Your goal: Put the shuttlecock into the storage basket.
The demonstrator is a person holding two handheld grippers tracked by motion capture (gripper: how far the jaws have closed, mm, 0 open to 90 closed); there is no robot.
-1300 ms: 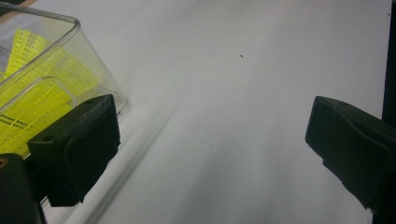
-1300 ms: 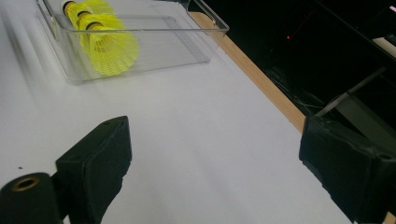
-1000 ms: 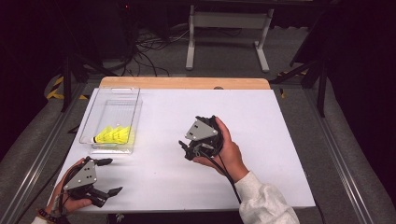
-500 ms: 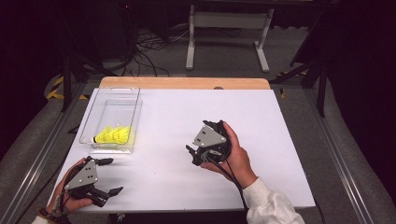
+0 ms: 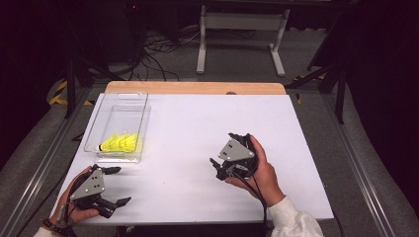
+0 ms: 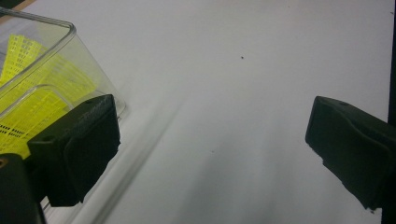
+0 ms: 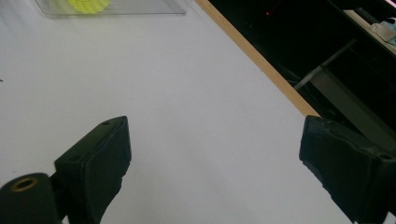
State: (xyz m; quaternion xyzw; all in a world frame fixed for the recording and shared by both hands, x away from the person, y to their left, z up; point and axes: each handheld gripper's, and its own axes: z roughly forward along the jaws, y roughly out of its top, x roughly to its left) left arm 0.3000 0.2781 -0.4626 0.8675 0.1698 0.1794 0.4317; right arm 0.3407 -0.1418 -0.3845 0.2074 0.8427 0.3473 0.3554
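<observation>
Shuttlecocks [image 5: 121,143], yellow, inside clear bin [image 5: 140,129]. Left gripper [image 5: 114,185] released, just beside bin; right gripper [image 5: 217,169] released, well apart from bin. Risk: a careless reach may nudge the light bin sideways.

Big white table top [image 5: 207,118] with a wooden strip [image 5: 188,88] along the far edge. Behind it on the grey floor there's a pale metal stand [image 5: 241,20], a tangle of cables [image 5: 160,47], and some yellow-black tape [image 5: 58,93] off left.
</observation>
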